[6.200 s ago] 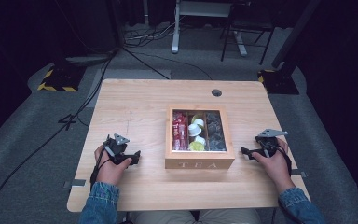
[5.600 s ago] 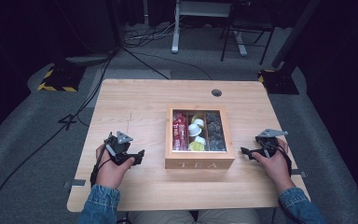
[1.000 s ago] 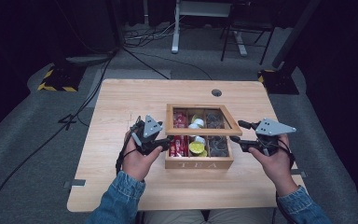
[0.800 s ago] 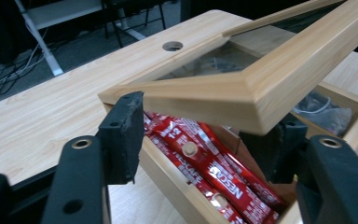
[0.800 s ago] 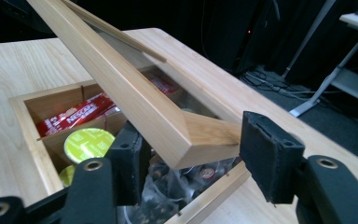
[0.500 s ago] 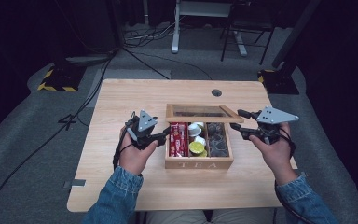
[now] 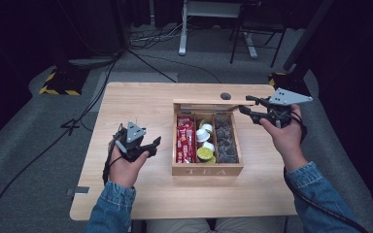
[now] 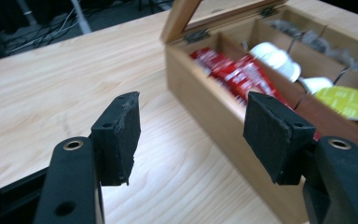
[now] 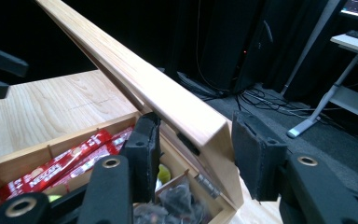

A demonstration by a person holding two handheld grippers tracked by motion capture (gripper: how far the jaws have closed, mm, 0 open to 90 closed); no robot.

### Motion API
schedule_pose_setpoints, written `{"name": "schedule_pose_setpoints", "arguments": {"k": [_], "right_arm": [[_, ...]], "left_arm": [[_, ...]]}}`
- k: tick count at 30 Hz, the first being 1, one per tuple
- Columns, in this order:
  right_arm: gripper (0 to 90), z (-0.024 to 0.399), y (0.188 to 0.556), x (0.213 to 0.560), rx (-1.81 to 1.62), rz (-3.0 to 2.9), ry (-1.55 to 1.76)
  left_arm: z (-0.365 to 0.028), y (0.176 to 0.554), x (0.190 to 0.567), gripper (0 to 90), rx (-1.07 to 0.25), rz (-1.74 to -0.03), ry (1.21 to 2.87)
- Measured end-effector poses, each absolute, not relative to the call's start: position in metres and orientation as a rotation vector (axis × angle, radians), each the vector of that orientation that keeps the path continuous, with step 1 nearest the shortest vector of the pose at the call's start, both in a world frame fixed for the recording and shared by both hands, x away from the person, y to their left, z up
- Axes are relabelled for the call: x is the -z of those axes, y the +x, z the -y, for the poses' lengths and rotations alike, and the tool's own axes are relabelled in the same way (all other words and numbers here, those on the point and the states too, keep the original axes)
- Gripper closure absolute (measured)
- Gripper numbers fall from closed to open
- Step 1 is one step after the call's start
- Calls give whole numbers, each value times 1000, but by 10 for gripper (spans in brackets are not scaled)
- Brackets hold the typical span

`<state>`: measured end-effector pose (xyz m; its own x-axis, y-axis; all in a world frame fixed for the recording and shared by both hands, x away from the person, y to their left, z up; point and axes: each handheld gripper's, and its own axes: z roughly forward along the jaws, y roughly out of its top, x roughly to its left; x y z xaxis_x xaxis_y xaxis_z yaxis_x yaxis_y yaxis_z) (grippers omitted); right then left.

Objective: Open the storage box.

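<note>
Btwn hand-held gripper (image 9: 193,154) jaws: lid (image 9: 158,93) corner.

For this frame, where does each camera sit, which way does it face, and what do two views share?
High view: above the person's side, facing forward and down on the table; forearms, both hands, left gripper, right gripper.
Left gripper view: on the left gripper, facing the tea box; own open jaws.
Right gripper view: on the right gripper, facing the raised lid, whose corner stands between its jaws.
Shared: red packets.
</note>
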<state>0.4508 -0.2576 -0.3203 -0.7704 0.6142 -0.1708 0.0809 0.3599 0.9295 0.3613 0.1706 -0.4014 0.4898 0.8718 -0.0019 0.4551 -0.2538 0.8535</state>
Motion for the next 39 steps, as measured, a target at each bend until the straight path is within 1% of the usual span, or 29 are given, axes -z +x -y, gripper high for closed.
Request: {"name": "schedule_pose_setpoints", "arguments": {"k": [11, 16, 21, 27, 39], "right_arm": [[546, 251, 483, 310, -1442, -2120, 601], [551, 250, 498, 304, -1441, -2104, 617], [551, 247, 511, 300, -1424, -2093, 631], [542, 245, 525, 298, -1413, -2084, 667], [501, 238, 552, 297, -1386, -2072, 738]], "left_arm": [[-210, 337, 417, 370, -644, -1245, 1845], [-220, 334, 427, 371, -636, -1291, 1846], [-225, 336, 441, 364, -629, -1322, 1866], [-227, 342, 454, 330, -614, -1343, 1890], [-214, 353, 468, 324, -546, -1324, 1945]]}}
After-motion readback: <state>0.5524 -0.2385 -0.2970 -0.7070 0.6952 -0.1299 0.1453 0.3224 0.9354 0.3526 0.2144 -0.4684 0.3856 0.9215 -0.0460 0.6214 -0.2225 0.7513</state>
